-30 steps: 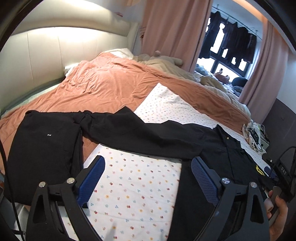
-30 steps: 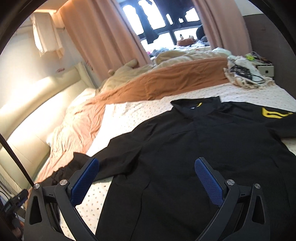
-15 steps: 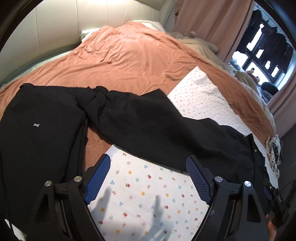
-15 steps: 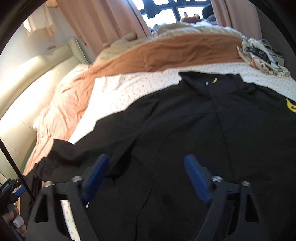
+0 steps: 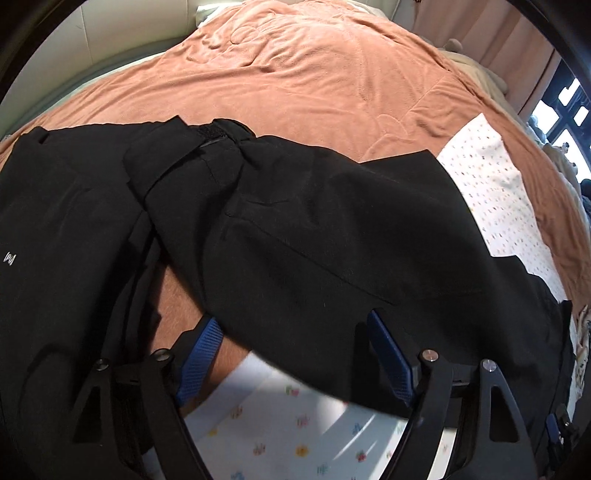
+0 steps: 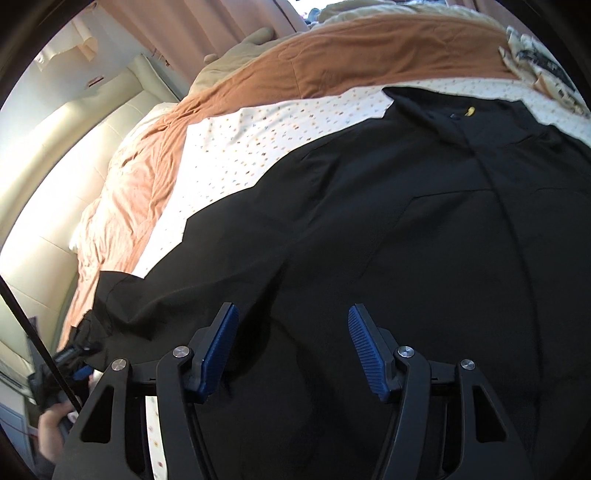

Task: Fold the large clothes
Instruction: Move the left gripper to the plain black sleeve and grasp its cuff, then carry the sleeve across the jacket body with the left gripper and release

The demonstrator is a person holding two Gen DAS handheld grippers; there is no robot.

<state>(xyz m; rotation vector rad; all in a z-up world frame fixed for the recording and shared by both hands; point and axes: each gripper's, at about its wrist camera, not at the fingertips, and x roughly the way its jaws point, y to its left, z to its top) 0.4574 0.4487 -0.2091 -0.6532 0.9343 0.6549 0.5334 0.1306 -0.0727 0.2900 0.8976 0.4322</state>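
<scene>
Black jacket (image 6: 369, 229) spread flat on floral sheet (image 6: 240, 147), sleeve (image 5: 314, 229) across orange blanket (image 5: 314, 66); left gripper (image 5: 291, 354), right gripper (image 6: 291, 347) jaws apart, just narrowing, fabric between, unpinched; risk: slick cloth bunches, pads catch one layer

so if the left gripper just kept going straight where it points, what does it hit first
Most likely the black jacket's sleeve, which fills the space ahead of the left gripper. Its jaws have been closing but stand apart, nothing pinched yet. Depth is hard to judge.

Ahead of the claw, a bed (image 5: 332, 66) with an orange blanket (image 6: 369, 55); pink curtains (image 6: 192, 29) and a bright window (image 5: 569, 110) beyond.
</scene>
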